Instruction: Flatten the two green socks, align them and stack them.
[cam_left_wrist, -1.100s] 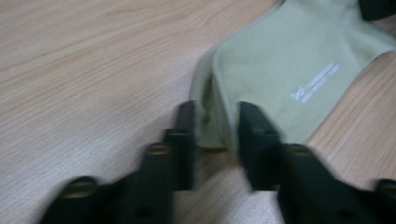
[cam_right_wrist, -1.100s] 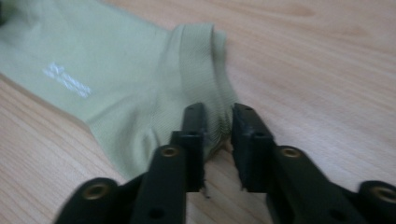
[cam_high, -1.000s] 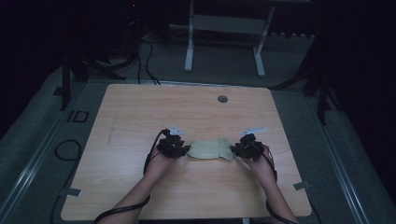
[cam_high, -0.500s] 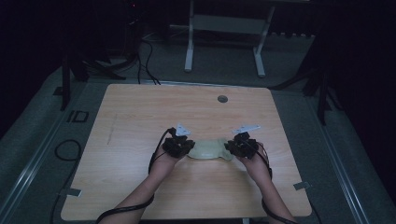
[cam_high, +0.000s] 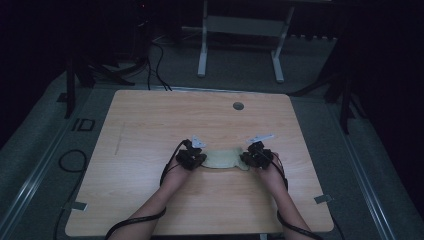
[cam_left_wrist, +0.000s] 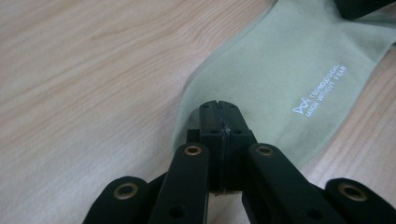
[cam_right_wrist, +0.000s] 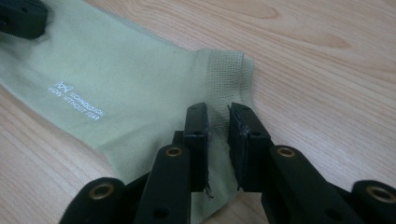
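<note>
The sock (cam_high: 223, 158) is lying flat on the wooden table (cam_high: 150, 120), pale green, toward the near middle of the top, and we are seeing its long axis running side to side in the high view, from one hand across to the other. Its ribbed cuff (cam_right_wrist: 226, 70) is pointing toward the right gripper (cam_right_wrist: 218, 122), and the other end is sitting under the left gripper (cam_left_wrist: 218, 112). We are watching the left gripper's jaws, which have just been closing, now pressed together with the sock's edge pinched between them. The right gripper's jaws are standing narrowly apart over the cuff, cloth lying between them, the pads not pressing on it. White lettering (cam_left_wrist: 320, 90) is showing on the sock's upper face, running along its length.
</note>
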